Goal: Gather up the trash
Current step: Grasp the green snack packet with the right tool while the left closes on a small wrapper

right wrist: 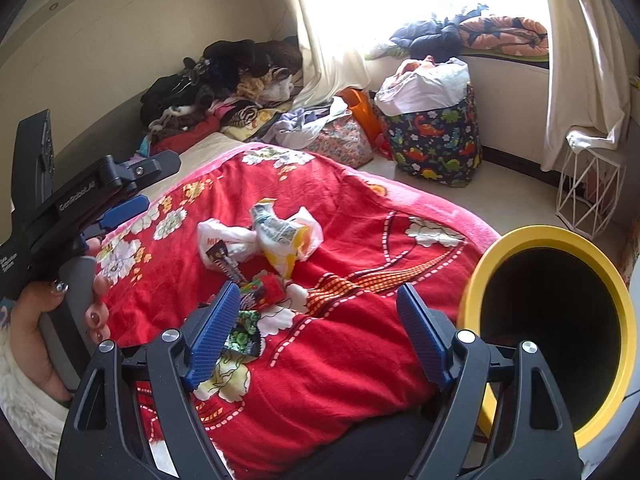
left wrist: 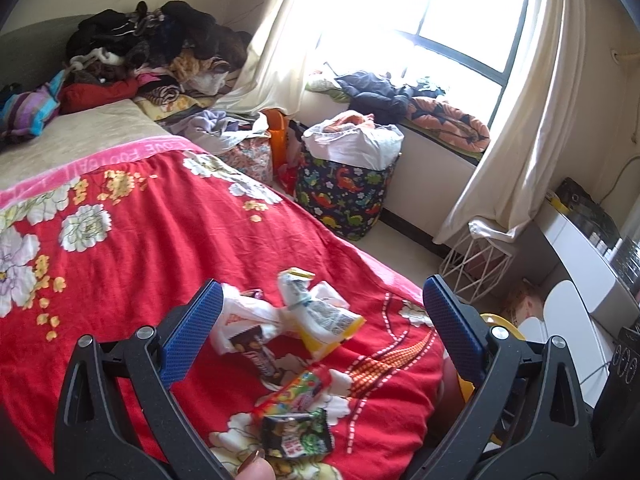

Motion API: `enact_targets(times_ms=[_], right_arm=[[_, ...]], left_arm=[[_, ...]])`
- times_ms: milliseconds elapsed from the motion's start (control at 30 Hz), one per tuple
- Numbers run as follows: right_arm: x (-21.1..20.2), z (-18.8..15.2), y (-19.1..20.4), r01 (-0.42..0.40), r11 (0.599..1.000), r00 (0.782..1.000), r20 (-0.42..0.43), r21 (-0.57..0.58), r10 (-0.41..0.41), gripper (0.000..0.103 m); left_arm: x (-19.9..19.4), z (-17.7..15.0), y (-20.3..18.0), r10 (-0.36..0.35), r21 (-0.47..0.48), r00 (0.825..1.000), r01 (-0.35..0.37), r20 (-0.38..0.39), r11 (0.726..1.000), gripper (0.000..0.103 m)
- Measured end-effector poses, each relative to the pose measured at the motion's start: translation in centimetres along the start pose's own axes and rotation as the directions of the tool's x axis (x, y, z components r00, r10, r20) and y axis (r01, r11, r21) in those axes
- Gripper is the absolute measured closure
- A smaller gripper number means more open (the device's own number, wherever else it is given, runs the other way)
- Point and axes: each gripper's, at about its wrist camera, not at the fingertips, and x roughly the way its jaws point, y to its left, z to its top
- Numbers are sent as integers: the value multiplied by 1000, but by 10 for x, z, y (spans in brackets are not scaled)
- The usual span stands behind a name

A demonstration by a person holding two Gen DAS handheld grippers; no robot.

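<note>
Several wrappers lie in a loose heap on the red flowered blanket (left wrist: 132, 264): a crumpled white plastic bag (left wrist: 244, 312), a yellow-white packet (left wrist: 324, 320), a brown chocolate-bar wrapper (left wrist: 256, 356), a colourful candy wrapper (left wrist: 300, 392) and a dark green one (left wrist: 296, 436). My left gripper (left wrist: 320, 324) hangs open above them, touching none. In the right wrist view the same heap shows, with the packet (right wrist: 280, 240) and the green wrapper (right wrist: 242, 332). My right gripper (right wrist: 318, 332) is open over bare blanket beside the heap. A yellow bin (right wrist: 480, 272) with a dark inside stands at the bed's right edge.
A hand holds the left gripper at the left, one blue pad (right wrist: 125, 208) showing. Piled clothes (left wrist: 160, 40) fill the head of the bed. On the floor stand a dinosaur-print bag (left wrist: 344, 192) and a white wire basket (left wrist: 476, 260). A white desk (left wrist: 576, 256) is at right.
</note>
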Motion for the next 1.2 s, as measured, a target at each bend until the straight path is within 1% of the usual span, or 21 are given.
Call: enact_targets(times_ms=[233,400,467,500,567,600,667,700,733,800,867,967,1067,1200], right_arm=[[13,-3,11,-18,999,999,-28,-28,18,25],[24,-6,17,-38,999,998,-58,-32,37,25],[29,-7,21,-49,998,996,-71,-39,46,25],[32,-7,22,-52,998,996,-76,-42,49,25],[39,-9,27,-62,997,994,-91,-50,58,25],[42,-10,28,-67,996,993,-98,-51,62,25],[50,-12,31,-81,995,990,-116,-53,74,25],[54,-13,33,-85,995,989,-126,-53,78,25],[59,-14,34,-95,994,987,-138,-51,87,25],[67,-17,37,-112,992,982,-161,-54,102,25],[75,-22,41,-133,989,975,-185,-63,119,29],[86,-27,45,-145,987,968,-217,-74,126,34],[97,-32,45,-147,987,962,-243,-71,126,39],[109,-37,45,-156,986,953,-270,-61,134,44]], left_arm=[[5,-1,24,41,-32,999,-41,-11,999,11],[10,-4,47,86,-60,996,-88,-30,994,11],[11,-6,55,94,-72,995,-97,-43,993,12],[12,-6,58,97,-76,994,-101,-48,992,15],[15,-9,63,92,-88,994,-98,-66,991,25],[16,-10,65,84,-96,993,-91,-78,991,27],[19,-13,67,66,-105,993,-76,-101,992,38],[22,-14,67,60,-105,992,-71,-110,992,41],[24,-15,67,47,-104,991,-60,-123,993,47],[27,-18,66,30,-103,990,-45,-139,994,54],[32,-22,63,4,-96,987,-20,-160,995,61],[41,-25,60,-18,-79,981,3,-191,997,67],[51,-31,56,-33,-60,974,20,-225,998,67],[65,-35,55,-33,-33,964,25,-263,999,67]])
